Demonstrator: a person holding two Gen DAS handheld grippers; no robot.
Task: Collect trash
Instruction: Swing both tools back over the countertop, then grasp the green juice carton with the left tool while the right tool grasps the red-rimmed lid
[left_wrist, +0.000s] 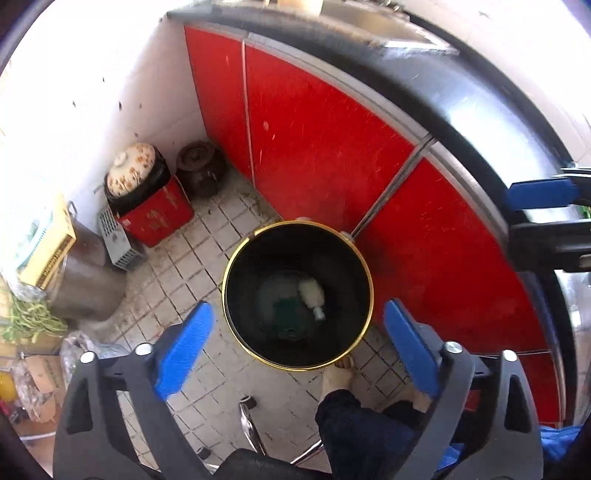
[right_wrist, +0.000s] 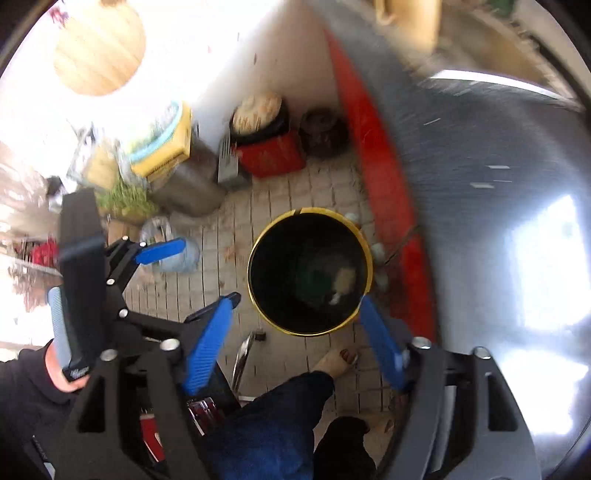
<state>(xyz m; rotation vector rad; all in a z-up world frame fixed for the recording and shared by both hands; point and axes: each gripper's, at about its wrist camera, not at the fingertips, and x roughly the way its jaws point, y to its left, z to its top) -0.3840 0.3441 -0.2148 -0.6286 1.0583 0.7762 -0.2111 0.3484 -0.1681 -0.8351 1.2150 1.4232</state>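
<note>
A black trash bin with a gold rim (left_wrist: 236, 254) stands on the tiled floor against the red cabinet. At its bottom lie a white crumpled piece (left_wrist: 311, 292) and something green (left_wrist: 286, 314). My left gripper (left_wrist: 298, 306) hangs above the bin, pointing down into it, open wide with nothing between its blue fingers. One blue finger (left_wrist: 537, 192) of the right gripper shows at the right edge. In the blurred right wrist view, my right gripper (right_wrist: 298, 297) is also over the bin's rim (right_wrist: 354, 229), open and empty. The left gripper's finger (right_wrist: 162, 251) shows on the left.
Red cabinet doors (left_wrist: 314, 140) under a steel counter run behind the bin. In the corner stand a red box (left_wrist: 159, 218) bearing a lidded pot and a brown jar (left_wrist: 201, 168). Boxes, bags and greens crowd the left. A person's foot (left_wrist: 340, 373) and a chrome chair leg (left_wrist: 251, 424) are near.
</note>
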